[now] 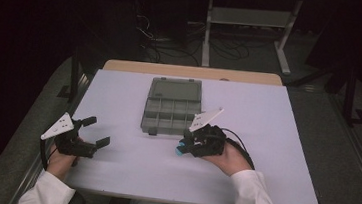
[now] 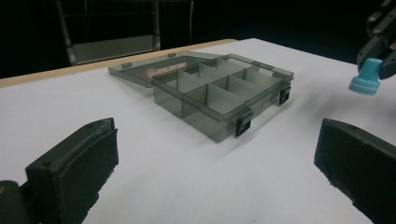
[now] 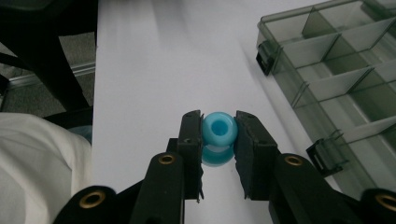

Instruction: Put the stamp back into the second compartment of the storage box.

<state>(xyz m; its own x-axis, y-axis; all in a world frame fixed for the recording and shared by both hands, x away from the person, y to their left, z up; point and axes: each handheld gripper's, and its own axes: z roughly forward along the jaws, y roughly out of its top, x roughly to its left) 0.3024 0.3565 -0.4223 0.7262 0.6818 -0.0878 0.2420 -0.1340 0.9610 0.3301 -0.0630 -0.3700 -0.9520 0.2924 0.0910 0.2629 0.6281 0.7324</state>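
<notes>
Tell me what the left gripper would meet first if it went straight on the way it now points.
Probably the open compartment box: in the left gripper view it lies ahead between the left gripper jaws, which stand wide apart over bare white table. The high view suggests it may pass just by the box's near edge; depth is unclear.

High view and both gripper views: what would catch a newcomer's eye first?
The bright blue spool pinched in the right gripper stands out, just off the white table. Next comes the open, smoky divided box mid-table, compartments seemingly bare. The left gripper waits open at the table's left edge.
</notes>
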